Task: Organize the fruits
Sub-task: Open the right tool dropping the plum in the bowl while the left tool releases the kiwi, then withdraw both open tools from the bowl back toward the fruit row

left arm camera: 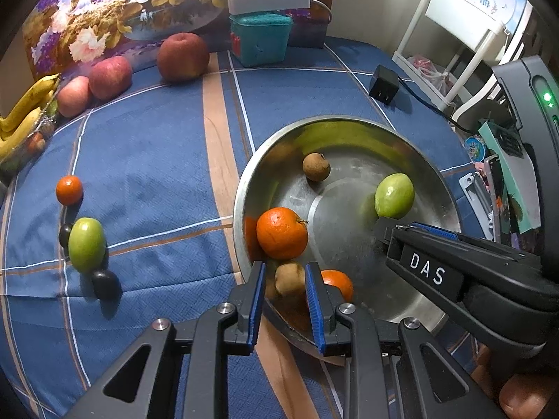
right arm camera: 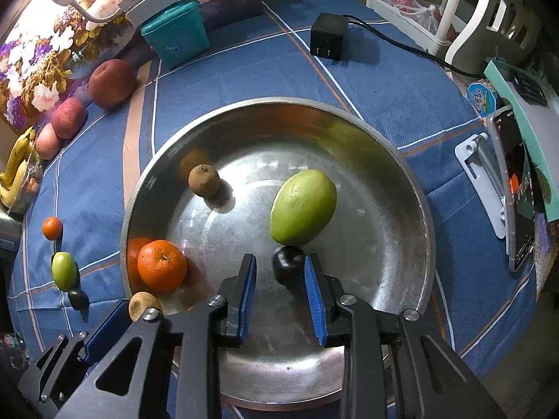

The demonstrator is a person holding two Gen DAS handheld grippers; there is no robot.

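Note:
A steel bowl (left arm camera: pixel 433 181) (right arm camera: pixel 412 188) sits on the blue cloth. It holds a green fruit (right arm camera: pixel 303 206) (left arm camera: pixel 394 195), a large orange (left arm camera: pixel 281 233) (right arm camera: pixel 161 265), a brown longan (left arm camera: pixel 316 167) (right arm camera: pixel 204 180), a second longan (left arm camera: pixel 290 278) (right arm camera: pixel 144 305), a dark plum (right arm camera: pixel 288 264) and a small orange (left arm camera: pixel 338 283). My left gripper (left arm camera: pixel 285 272) is open at the bowl's near rim, the second longan between its fingers. My right gripper (right arm camera: pixel 279 266) is open over the bowl, the plum loose next to its right finger. On the cloth lie a small orange (left arm camera: pixel 69 190), a green fruit (left arm camera: pixel 86 244) and two dark plums (left arm camera: pixel 104 283).
Three apples (left arm camera: pixel 183 56) and bananas (left arm camera: pixel 24 111) line the far left edge before a floral panel. A teal box (left arm camera: pixel 261 38), a black charger (left arm camera: pixel 383 83) with cable, a phone on a stand (right arm camera: pixel 513 188) and a white rack (right arm camera: pixel 433 10) lie around the bowl.

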